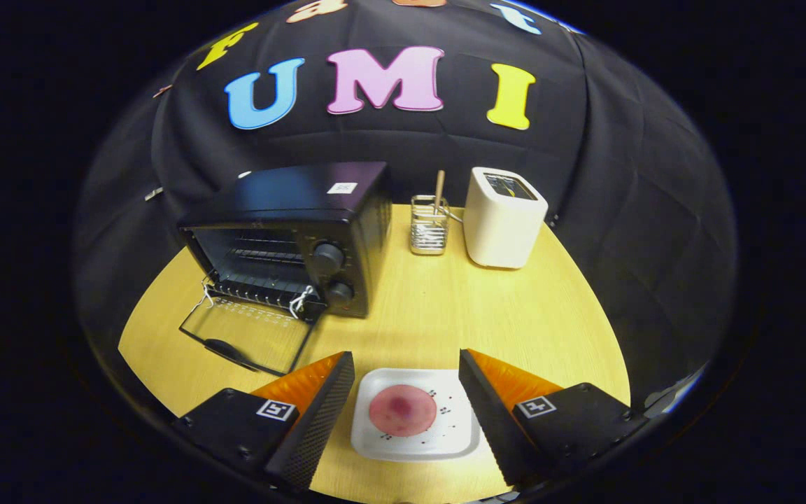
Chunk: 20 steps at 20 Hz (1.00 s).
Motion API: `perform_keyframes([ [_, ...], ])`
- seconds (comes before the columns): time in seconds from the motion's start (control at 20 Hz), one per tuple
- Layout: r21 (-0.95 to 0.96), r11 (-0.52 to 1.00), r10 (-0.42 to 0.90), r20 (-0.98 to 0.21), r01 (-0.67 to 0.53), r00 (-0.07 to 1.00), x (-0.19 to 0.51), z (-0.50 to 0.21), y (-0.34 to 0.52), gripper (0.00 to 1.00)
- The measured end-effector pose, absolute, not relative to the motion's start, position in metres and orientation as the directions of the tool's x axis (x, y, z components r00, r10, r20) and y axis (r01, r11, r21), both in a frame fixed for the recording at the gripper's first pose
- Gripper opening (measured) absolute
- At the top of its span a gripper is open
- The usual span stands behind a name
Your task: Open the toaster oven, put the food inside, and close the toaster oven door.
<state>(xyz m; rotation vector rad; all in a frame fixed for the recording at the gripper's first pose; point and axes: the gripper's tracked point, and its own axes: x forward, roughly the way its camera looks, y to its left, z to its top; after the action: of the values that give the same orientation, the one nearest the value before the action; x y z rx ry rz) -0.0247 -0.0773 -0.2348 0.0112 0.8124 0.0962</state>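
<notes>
Yellow wood-grain tabletop (431, 308) runs under everything. On it the gripper (406, 381) stands wide open, holding nothing, its two fingers flanking a white square plate (459, 437) that carries one round pink slice of food (402, 410). To grip well, I judge the fingers should drop low and close evenly on the plate's opposite rims, keeping it level. Beyond them, ahead and to the left, one black toaster oven (291, 234) sits with its glass door (245, 336) folded down flat and two knobs (328, 257). Farther off stand one wire utensil holder (429, 231) and one cream toaster (502, 218).
</notes>
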Motion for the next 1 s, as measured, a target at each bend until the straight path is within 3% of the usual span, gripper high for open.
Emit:
perform_keyframes([
  [0.75,0.09,0.996,0.089,-0.852,-0.024,0.516,-0.052,-0.314,-0.191,0.99],
  [1.0,0.149,0.988,0.15,-0.89,-0.036,0.432,-0.066,-0.339,-0.19,1.0],
])
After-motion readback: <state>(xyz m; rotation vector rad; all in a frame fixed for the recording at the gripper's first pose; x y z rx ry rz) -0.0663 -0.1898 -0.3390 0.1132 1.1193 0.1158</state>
